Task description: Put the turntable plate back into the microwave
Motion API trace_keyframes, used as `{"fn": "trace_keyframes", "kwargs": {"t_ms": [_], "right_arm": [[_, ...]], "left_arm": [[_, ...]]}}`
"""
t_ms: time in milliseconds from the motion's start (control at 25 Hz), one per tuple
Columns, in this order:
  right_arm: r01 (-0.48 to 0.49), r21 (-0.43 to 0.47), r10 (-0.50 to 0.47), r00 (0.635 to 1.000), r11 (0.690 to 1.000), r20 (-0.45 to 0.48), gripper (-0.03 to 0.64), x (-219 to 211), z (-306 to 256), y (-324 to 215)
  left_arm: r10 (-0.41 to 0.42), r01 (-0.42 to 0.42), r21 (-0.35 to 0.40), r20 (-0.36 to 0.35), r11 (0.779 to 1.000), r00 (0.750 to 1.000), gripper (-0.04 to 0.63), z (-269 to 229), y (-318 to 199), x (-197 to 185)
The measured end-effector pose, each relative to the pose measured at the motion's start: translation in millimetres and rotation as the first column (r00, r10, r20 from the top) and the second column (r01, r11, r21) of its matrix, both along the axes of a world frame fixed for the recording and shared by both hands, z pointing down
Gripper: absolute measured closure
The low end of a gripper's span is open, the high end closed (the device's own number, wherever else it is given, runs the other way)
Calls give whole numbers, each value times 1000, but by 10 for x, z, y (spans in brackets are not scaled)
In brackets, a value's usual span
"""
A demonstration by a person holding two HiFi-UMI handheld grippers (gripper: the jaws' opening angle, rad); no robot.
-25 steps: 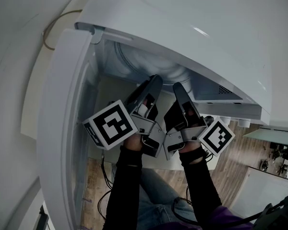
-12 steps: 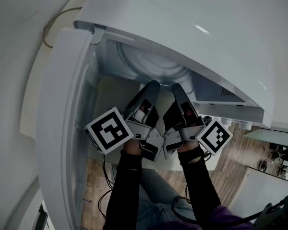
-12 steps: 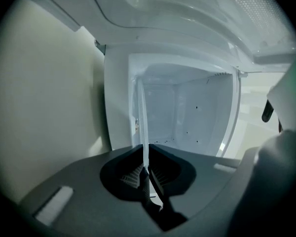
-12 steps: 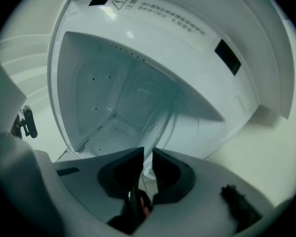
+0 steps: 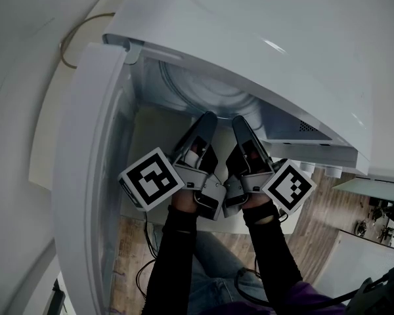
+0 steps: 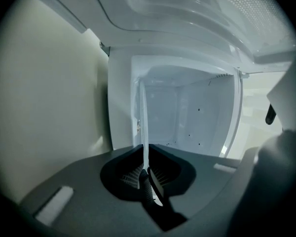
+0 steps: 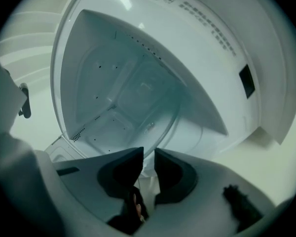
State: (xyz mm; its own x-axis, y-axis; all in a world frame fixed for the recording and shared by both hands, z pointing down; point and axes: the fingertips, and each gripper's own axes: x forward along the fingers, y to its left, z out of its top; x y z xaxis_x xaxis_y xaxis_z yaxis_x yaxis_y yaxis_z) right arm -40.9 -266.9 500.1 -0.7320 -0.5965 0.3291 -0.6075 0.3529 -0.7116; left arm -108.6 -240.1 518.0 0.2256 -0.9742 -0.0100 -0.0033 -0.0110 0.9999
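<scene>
The clear glass turntable plate hangs in the mouth of the open white microwave, its ribbed rings showing. My left gripper is shut on the plate's near rim; its jaws have just been closing with the rim between them. In the left gripper view the plate stands edge-on in the left gripper. My right gripper is shut on the same rim, close beside the left. In the right gripper view the plate spreads out ahead of the right gripper, in front of the cavity.
The microwave door stands swung open at the left, close to my left arm. The cavity walls are white with small holes. A cable lies at the upper left. Wooden floor shows below.
Both grippers have slid slightly lower in the head view and drawn closer together, each rolling a little. The plate has stayed in their jaws at the opening.
</scene>
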Motion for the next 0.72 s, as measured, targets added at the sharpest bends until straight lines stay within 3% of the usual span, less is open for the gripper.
{"fn": "trace_keyframes", "kwargs": {"t_ms": [160,360,720], "right_arm": [[17,22,-16,999,1000,-34,557,-17,-27,32],[57,36,-53,994,998,-91,557,-45,-15,95],[72,45,-64,985,996,-163,557,32,12,147]], "left_arm": [[-23,23,7,-47,1000,999,557,-6,14,14],[-45,45,-4,40,999,998,569,14,44,-9],[-57,61,-47,83,997,995,578,13,85,-11]]}}
